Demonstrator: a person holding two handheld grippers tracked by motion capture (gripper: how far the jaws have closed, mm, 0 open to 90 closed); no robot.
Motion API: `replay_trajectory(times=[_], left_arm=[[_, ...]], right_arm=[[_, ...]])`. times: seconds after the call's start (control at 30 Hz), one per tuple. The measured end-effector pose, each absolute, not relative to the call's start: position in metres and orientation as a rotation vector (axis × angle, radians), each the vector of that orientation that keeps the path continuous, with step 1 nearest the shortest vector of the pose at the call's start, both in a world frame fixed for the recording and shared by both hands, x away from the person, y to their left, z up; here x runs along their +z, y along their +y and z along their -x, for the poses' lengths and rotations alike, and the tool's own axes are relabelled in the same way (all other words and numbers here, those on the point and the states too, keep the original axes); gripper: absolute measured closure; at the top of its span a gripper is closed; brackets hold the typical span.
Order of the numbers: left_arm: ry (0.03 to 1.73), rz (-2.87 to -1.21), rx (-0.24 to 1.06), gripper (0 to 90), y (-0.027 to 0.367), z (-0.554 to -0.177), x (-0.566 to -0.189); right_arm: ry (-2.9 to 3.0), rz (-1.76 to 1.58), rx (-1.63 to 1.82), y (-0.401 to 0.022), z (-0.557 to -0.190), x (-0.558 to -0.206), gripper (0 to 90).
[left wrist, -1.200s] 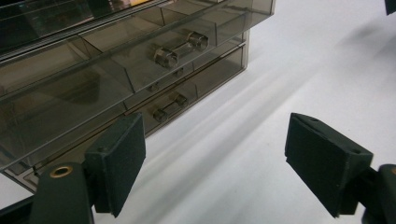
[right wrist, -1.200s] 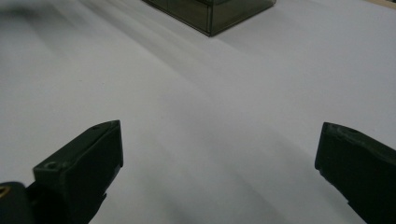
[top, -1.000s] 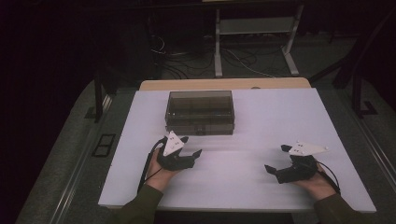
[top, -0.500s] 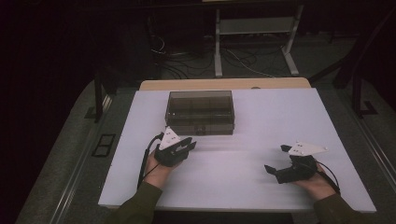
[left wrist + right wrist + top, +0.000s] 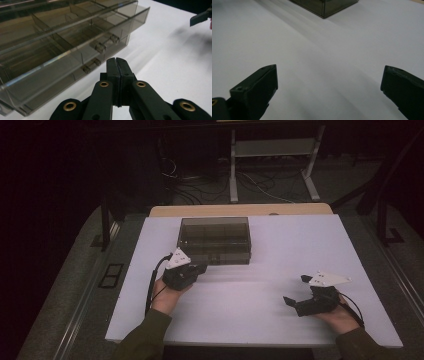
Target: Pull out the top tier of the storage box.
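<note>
A smoky clear plastic organiser box (image 5: pixel 215 240) with several compartments and small front latches (image 5: pixel 100 46) stands at the back middle of the white table (image 5: pixel 280 250). My left gripper (image 5: pixel 201 268) sits just in front of the box's left front corner, pointing at it. Its jaws have just been closing and now meet with nothing between them (image 5: pixel 117 60), a short way from the latches. My right gripper (image 5: pixel 296 290) rests at the front right, its jaws wide apart and empty (image 5: pixel 329 68). The box's corner (image 5: pixel 324 6) lies far ahead of it.
A wooden strip (image 5: pixel 240 210) edges the table's far side. Beyond it stand a metal frame (image 5: pixel 272 150) and loose cables on the dark floor. A jaw of the right gripper (image 5: pixel 200 16) shows in the left gripper view's upper right corner.
The left gripper's jaws went from spread to shut, and that hand edged up and closer to the box. The right hand kept still.
</note>
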State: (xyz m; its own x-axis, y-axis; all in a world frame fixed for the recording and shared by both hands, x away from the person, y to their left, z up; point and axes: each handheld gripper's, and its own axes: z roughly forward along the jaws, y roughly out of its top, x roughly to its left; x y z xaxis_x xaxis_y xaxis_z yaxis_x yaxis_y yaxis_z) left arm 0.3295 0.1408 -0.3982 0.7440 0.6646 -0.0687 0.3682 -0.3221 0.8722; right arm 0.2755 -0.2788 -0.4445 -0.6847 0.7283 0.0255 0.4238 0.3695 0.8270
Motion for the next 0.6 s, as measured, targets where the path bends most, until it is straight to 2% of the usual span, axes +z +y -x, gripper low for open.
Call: replay_trajectory(times=[0.6], left_arm=[[0.768, -1.95, 0.333, 89.2, 0.139, -0.355, -0.372]], right_arm=[[2.294, -1.008, 1.224, -0.279, -0.276, -0.445, 0.5]])
